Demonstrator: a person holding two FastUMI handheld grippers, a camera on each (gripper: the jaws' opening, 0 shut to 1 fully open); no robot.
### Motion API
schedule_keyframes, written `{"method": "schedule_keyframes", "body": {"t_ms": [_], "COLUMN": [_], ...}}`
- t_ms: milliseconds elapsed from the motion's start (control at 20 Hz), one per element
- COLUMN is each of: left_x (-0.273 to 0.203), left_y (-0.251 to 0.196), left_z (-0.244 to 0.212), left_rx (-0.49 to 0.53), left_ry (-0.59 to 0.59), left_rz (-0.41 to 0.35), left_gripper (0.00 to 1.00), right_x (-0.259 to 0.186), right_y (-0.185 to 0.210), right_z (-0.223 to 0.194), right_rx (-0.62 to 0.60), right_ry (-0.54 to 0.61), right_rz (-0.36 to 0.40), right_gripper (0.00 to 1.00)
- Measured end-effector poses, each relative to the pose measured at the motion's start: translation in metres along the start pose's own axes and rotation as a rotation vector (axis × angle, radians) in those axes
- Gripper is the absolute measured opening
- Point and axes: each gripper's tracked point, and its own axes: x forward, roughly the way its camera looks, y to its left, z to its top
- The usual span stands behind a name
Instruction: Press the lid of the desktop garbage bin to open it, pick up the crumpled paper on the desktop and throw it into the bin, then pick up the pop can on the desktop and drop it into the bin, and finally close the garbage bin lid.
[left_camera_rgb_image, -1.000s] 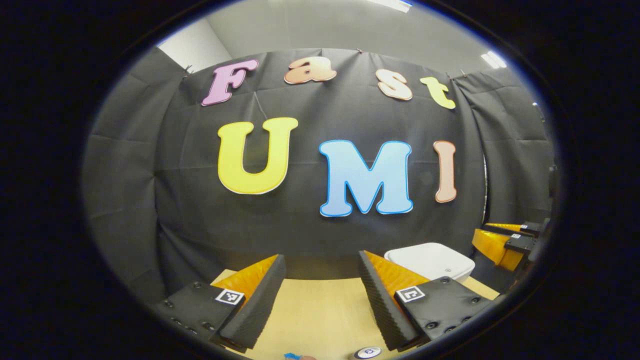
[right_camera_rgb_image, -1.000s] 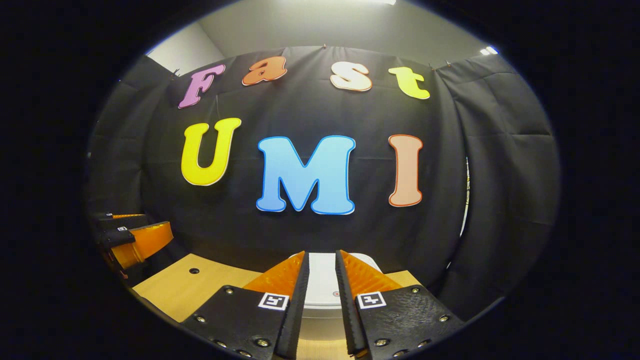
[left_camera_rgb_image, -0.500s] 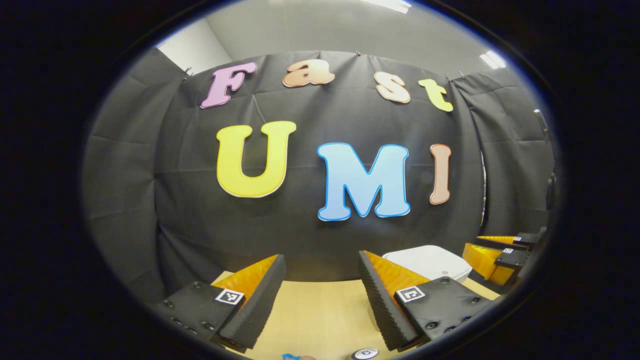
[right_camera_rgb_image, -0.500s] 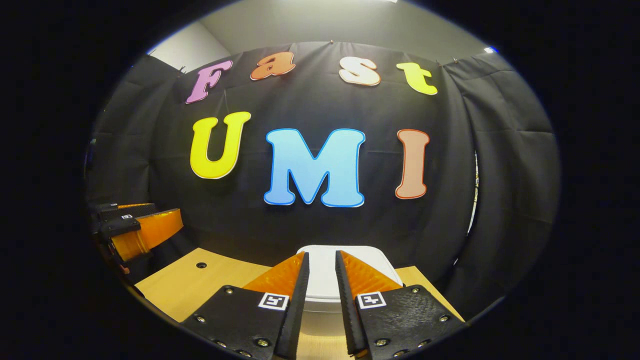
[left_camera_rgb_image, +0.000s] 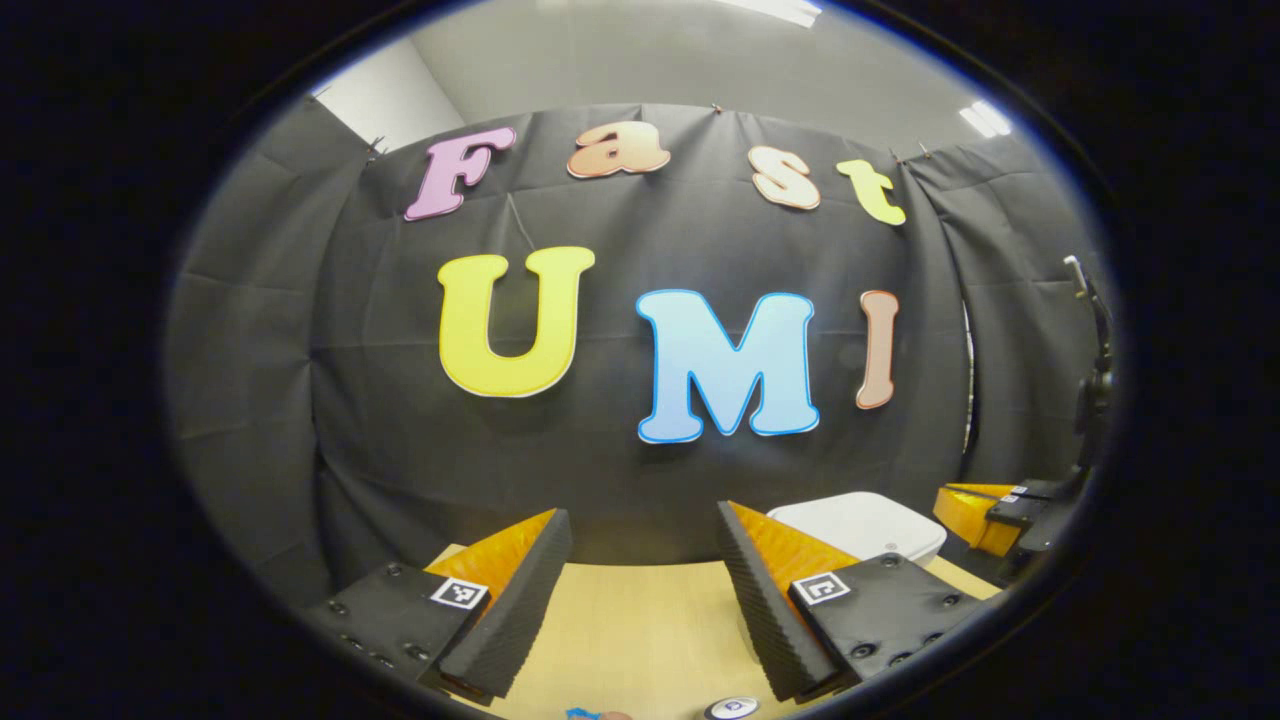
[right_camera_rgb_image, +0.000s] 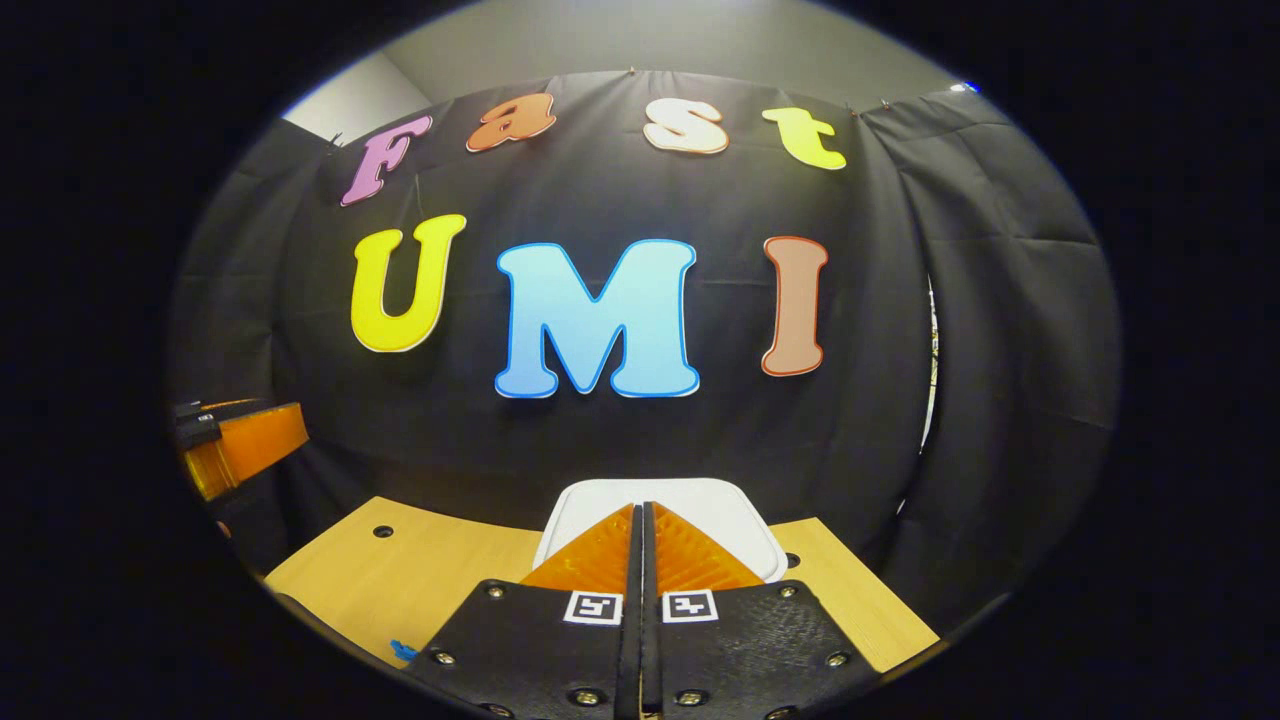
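Right tongs (right_camera_rgb_image: 641, 520) now closed together, white bin lid (right_camera_rgb_image: 660, 500) flat, shut.

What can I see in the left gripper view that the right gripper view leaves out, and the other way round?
Left gripper view: the left gripper close up, fingers spread apart above the table, and what looks like the top of the pop can at the bottom edge.
Right gripper view: the right gripper close up, fingers closed together and pointing at the shut lid of the garbage bin, plus a small hole in the tabletop.
Shared: the white bin, the wooden table and the black cloth wall.
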Motion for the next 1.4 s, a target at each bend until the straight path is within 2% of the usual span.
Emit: {"method": "schedule_keyframes", "body": {"t_ms": [350,650,850,1100,1400], "left_x": [0.004,0.005,0.009,0.008,0.005], "left_y": [0.013,0.024,0.024,0.018,0.017], "left_z": [-0.002,-0.003,-0.004,-0.002,-0.003], "left_rx": [0.004,0.018,0.025,0.021,0.017], "left_ry": [0.002,0.006,0.012,0.012,0.020], "left_rz": [0.034,0.060,0.065,0.053,0.052], "left_gripper": [0.95,0.95,0.95,0.94,0.95], "right_x": [0.040,0.050,0.052,0.053,0.049], "right_y": [-0.008,-0.009,-0.011,-0.011,-0.011], "right_z": [-0.035,-0.064,-0.065,-0.069,-0.057], "right_rx": [-0.024,-0.030,-0.010,0.084,0.057], "right_ry": [0.085,0.152,0.140,0.133,0.099], "right_rz": [0.008,0.016,0.018,0.033,0.049], "right_gripper": [0.01,0.00,0.01,0.00,0.01]}}
